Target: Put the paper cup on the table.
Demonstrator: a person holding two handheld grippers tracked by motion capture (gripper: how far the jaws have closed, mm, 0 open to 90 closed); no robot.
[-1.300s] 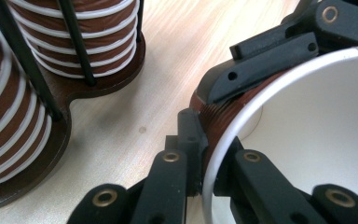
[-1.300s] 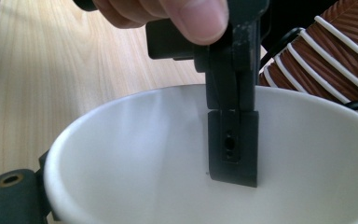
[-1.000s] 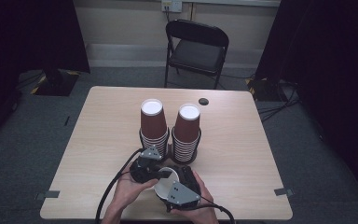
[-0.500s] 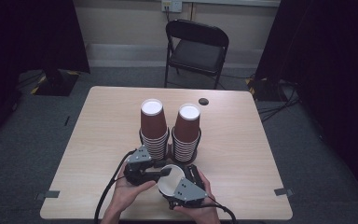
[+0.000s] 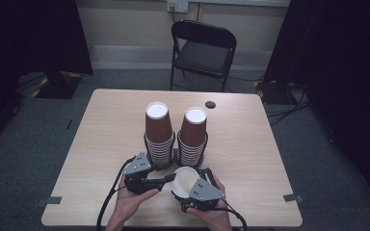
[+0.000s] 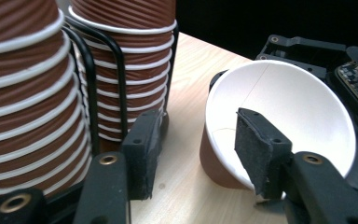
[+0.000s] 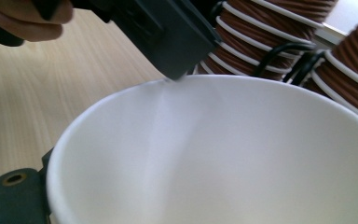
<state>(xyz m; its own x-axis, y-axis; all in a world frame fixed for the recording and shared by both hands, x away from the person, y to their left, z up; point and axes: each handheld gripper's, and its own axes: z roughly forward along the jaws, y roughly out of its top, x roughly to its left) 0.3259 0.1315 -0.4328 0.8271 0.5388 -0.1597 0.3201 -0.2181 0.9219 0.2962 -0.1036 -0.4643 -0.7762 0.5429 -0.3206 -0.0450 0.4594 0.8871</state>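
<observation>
Two upside-down stacks of ribbed brown paper cups, the left stack (image 5: 158, 132) (image 6: 23, 93) and the right stack (image 5: 193, 137) (image 6: 130, 60), stand in black wire holders (image 6: 91, 79) mid-table. In front of them my right gripper (image 5: 189, 191) is shut on a single brown cup (image 5: 185, 178) (image 6: 284, 107) (image 7: 223, 154), tipped so its white inside faces my left gripper (image 5: 169, 179) (image 6: 196, 135). The left jaws have just been opening. The cup's rim runs between them, and neither pad presses on it. One right finger (image 7: 14, 191) shows beside the cup.
A black folding chair (image 5: 202, 48) stands beyond the table's far edge. A small dark round disc (image 5: 210, 104) lies on the table behind the right stack. Bare tabletop (image 5: 101, 130) spreads to both sides. Cables trail from both grippers over the near edge.
The left jaws, closed a second ago, now stand apart around the cup's rim. The right gripper has shifted a little to the right with the cup.
</observation>
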